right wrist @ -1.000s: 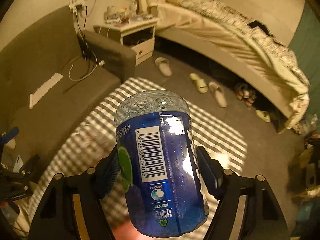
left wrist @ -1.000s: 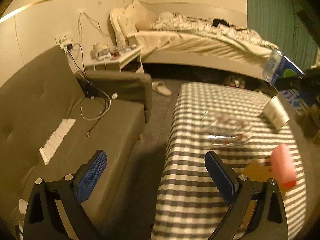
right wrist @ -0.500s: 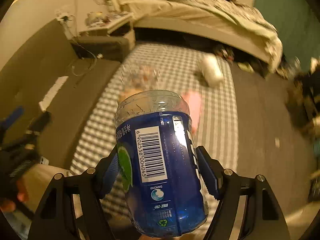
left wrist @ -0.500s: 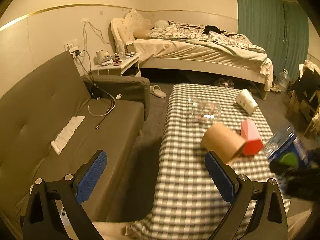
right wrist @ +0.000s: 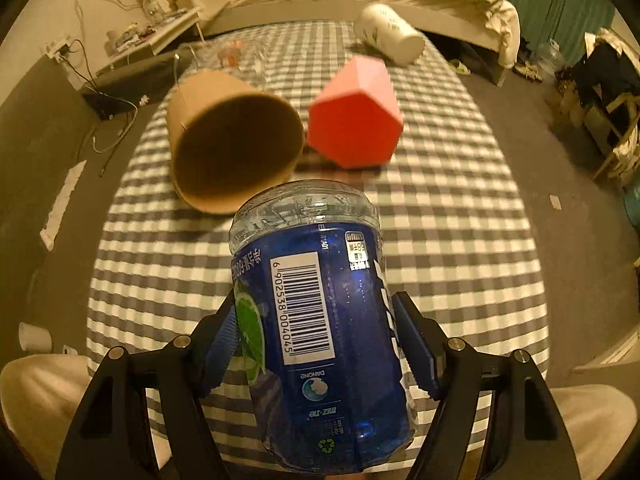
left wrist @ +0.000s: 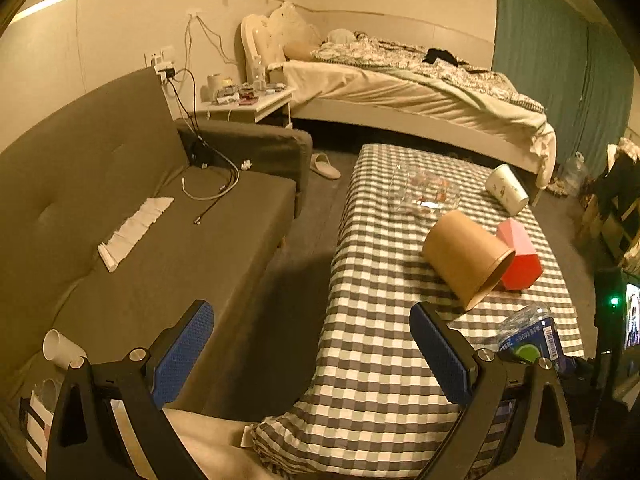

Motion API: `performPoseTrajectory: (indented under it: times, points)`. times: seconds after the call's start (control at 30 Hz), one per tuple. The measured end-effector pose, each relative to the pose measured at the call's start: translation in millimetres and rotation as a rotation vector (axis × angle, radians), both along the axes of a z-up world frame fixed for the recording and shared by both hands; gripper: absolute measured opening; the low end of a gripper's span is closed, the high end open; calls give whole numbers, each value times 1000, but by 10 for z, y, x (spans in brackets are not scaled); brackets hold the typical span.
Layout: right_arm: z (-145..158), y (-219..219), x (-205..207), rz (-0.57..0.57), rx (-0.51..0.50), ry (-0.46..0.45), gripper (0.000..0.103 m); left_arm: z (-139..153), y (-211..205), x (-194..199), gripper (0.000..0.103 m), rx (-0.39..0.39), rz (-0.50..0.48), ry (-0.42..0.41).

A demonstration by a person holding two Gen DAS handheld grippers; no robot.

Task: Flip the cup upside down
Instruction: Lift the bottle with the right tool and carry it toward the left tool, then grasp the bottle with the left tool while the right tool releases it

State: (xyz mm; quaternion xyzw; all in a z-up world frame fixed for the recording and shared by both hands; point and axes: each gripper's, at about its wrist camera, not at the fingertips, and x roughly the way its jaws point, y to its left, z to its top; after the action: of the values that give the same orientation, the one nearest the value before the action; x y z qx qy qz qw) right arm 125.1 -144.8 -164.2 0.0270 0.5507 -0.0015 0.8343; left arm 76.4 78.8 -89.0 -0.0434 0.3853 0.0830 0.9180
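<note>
A brown paper cup [left wrist: 466, 258] lies on its side on the checked tablecloth [left wrist: 384, 344], mouth toward me; it also shows in the right wrist view [right wrist: 234, 152]. A pink-red hexagonal cup [right wrist: 356, 116] lies beside it [left wrist: 518, 254]. A white cup [left wrist: 506, 189] lies on its side further back [right wrist: 390, 34]. My right gripper [right wrist: 316, 344] is shut on a blue-labelled plastic bottle [right wrist: 320, 320], held bottom-forward above the near table edge; the bottle shows in the left wrist view [left wrist: 528, 338]. My left gripper [left wrist: 310, 354] is open and empty, near the table's front left corner.
A clear glass bowl [left wrist: 424, 192] lies mid-table at the back. A grey sofa [left wrist: 140, 220] with cables and a paper strip stands left of the table. A bed [left wrist: 400, 80] and nightstand [left wrist: 248, 102] are behind. Clutter stands at the right wall.
My right gripper has swung down with the bottle toward the table's near end. The left gripper has pulled back and steadied; its jaws have stayed open.
</note>
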Motion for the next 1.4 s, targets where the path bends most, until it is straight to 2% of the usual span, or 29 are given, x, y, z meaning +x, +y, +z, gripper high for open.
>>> performPoseTrajectory:
  times: [0.27, 0.33, 0.53, 0.73, 0.93, 1.0, 1.1, 1.4]
  points:
    - [-20, 27, 74, 49, -3, 46, 75, -48, -148, 60, 101, 26, -21, 31]
    - [37, 25, 57, 50, -3, 42, 91, -33, -210, 56, 101, 34, -31, 39]
    - [569, -225, -66, 68, 64, -71, 93, 66, -488, 31, 101, 39, -71, 75]
    - [1029, -789, -273, 31, -3, -172, 94, 106, -925, 61, 101, 45, -126, 132]
    - [995, -1357, -451, -39, -23, -190, 94, 16, -1445, 365, 101, 46, -194, 233]
    - [924, -1482, -453, -61, -66, -188, 94, -50, -1600, 455, 101, 78, -194, 282]
    - [818, -1568, -418, -57, -109, -172, 94, -140, -1820, 605, 101, 54, -232, 328]
    - [539, -1633, -295, -11, -81, -151, 94, -508, -2062, 895, 101, -11, -237, 449]
